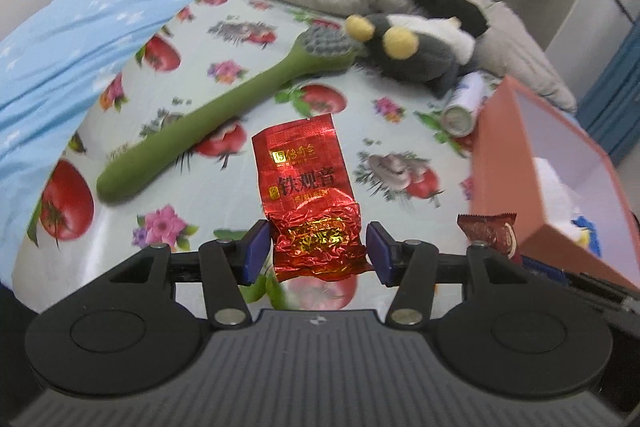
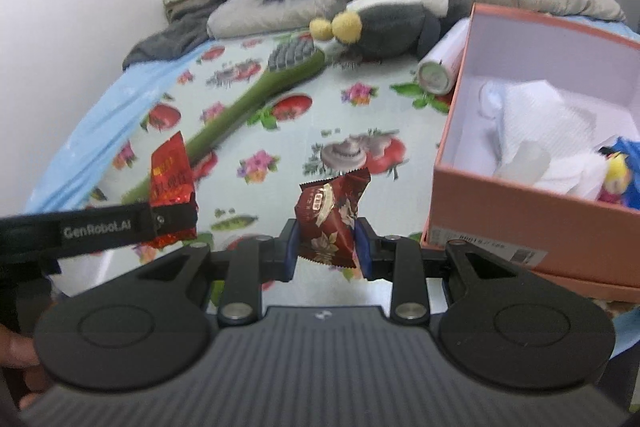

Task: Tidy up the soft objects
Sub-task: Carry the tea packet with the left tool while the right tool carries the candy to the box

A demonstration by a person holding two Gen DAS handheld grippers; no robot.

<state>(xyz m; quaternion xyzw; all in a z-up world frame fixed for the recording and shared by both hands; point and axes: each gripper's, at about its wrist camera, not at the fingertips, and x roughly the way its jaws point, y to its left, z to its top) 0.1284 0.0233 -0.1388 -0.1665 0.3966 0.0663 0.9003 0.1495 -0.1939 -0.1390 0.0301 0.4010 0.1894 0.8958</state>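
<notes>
- Two packets in the air, one per gripper. Left gripper pinches the red foil tea packet by its crumpled lower end; most of the packet stands free above the pads. Right gripper is clamped on the dark red snack packet around its middle.
- Both are held over the fruit-print sheet, with the pink box just to the right. Box is open and already holds white cloth and a small toy.
- Slip risk: foil is slick and the left grip takes only the crinkled bottom. A quick swing could let it pivot or slide out.
- Collision risk: the two grippers are near each other; the left one shows at the edge of the right view. Moving both to the box at once could make them clash. I'd go one at a time, right first.
- Rim risk: box wall stands tall on the near side. A low approach would snag a packet on the rim or shove the box.
- Open room: bare sheet ahead of both grippers. Green brush, grey plush and white can lie farther back, well apart from the path. Sheet drops off at the left.
</notes>
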